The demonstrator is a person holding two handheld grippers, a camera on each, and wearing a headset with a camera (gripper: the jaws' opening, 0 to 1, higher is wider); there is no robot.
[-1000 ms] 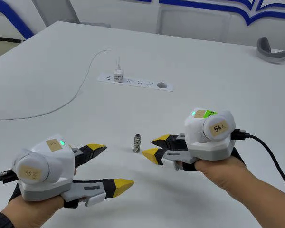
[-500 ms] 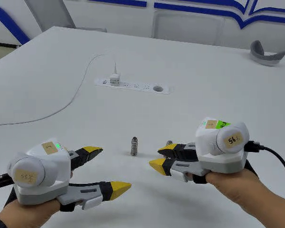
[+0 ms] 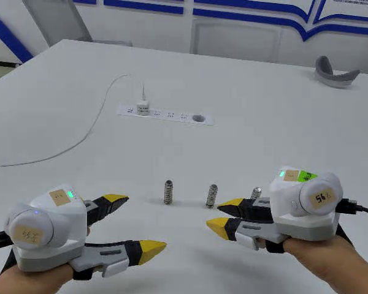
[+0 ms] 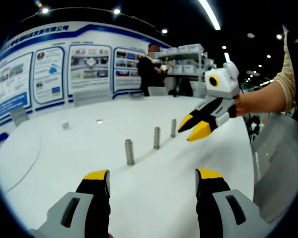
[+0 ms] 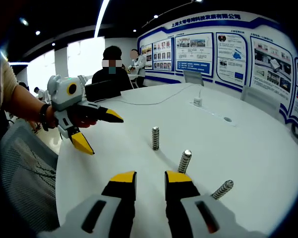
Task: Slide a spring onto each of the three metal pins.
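The left tool [image 3: 138, 223] is gaping wide, its two yellow-tipped black jaws gripping nothing. The right tool [image 3: 224, 214] is standing only slightly parted and is likewise empty. Both are being held low over the smooth white desk [image 3: 264, 122], the left one's tips pointing toward 3 o'clock and the right one's toward 9 o'clock.

Between them, toward 12 o'clock, three metal pins are standing upright in one row: the left pin [image 3: 168, 192], the middle pin [image 3: 212, 195] and the right pin [image 3: 256, 193]. Each is wearing one of three ribbed coil springs [image 5: 155, 138]. The right pin is sitting just beside the right tool's upper jaw, and bare desk is lying open around the other two.

Further toward 12 o'clock, one flat white power strip [image 3: 165, 114] is lying well apart. One thin cable [image 3: 92, 131] is curving from it toward 9 o'clock.
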